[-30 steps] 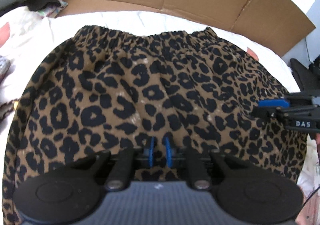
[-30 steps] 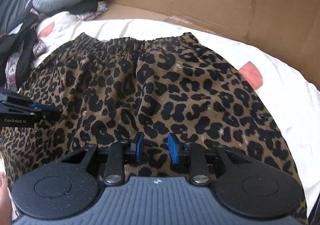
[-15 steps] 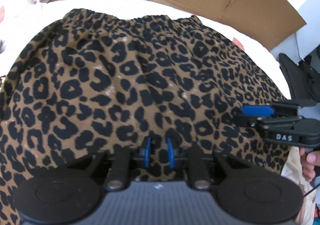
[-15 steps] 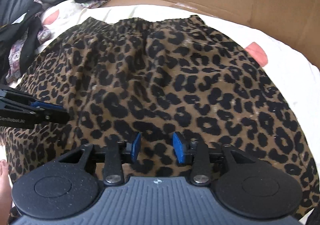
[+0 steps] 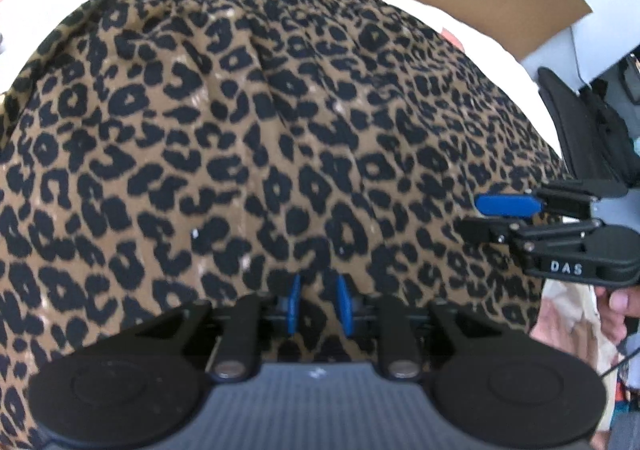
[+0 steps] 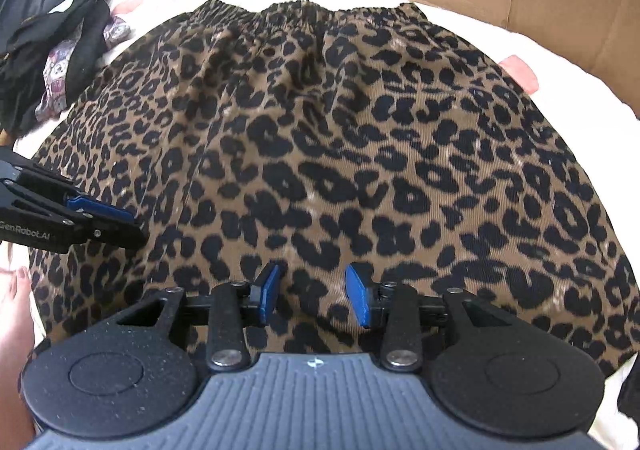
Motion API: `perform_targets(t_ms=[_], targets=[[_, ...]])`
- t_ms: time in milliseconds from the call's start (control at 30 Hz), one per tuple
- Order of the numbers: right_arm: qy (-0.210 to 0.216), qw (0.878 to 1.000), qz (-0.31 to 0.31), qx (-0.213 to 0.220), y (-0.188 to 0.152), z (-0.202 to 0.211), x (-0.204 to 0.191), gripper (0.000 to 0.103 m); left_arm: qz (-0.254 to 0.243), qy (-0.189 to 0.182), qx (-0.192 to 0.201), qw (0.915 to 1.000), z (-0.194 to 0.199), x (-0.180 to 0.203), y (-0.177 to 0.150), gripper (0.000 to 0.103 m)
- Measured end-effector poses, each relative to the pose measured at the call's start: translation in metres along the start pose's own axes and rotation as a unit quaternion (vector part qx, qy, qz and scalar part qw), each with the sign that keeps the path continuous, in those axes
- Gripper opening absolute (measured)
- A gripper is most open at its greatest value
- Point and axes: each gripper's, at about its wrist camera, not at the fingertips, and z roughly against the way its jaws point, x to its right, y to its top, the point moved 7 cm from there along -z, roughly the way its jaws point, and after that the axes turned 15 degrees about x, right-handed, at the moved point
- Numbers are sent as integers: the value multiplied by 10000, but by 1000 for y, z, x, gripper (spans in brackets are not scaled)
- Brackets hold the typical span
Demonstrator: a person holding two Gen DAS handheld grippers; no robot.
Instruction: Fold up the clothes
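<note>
Leopard-print skirt [image 6: 360, 137] lies flat on the white bed [image 6: 560, 89], and with the left gripper [image 5: 318, 304] opening and the right gripper [image 6: 312, 296] apart, both empty, a grab could pinch only the top layer and bunch it.

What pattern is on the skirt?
Leopard print, black spots on tan-brown, on the skirt; clearest in the right wrist view.

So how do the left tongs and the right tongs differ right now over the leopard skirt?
The left tongs have a narrow gap between their blue pads, and their jaws are opening; the right tongs stand clearly wider. The left tongs sit toward the skirt's left side, the right tongs toward its right. Both point down at the near hem, with fabric showing between their pads and no clear pinch.
</note>
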Motion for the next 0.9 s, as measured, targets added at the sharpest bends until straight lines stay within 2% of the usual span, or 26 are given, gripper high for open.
perform_targets(t_ms=[100,233,333,633,767,833,900], targets=[[27,9999,-66,-124,-6,3,0,43,-38,-90,-89,9999,2,4,-6,30],[112,9992,-141,-363,-20,10,-3,47,-126,-181,-213,9995,3,9,-13,33],[162,9985,-184,-496,-29,15,-5,53,-105,-282,-362,9989,5,10,-18,33],[321,9969,-123,-701,-36,28,-8,53,-278,-501,-753,9955,22,6,-32,33],[447,9975,253,-492,-24,33,-15,52,-216,-674,-1026,9922,33,-2,-38,36],[426,9977,320,-413,-17,30,-15,52,-190,-596,-1052,9925,42,-11,-36,36],[382,9980,339,-368,-13,27,-13,52,-167,-435,-906,9948,53,-23,-28,36]])
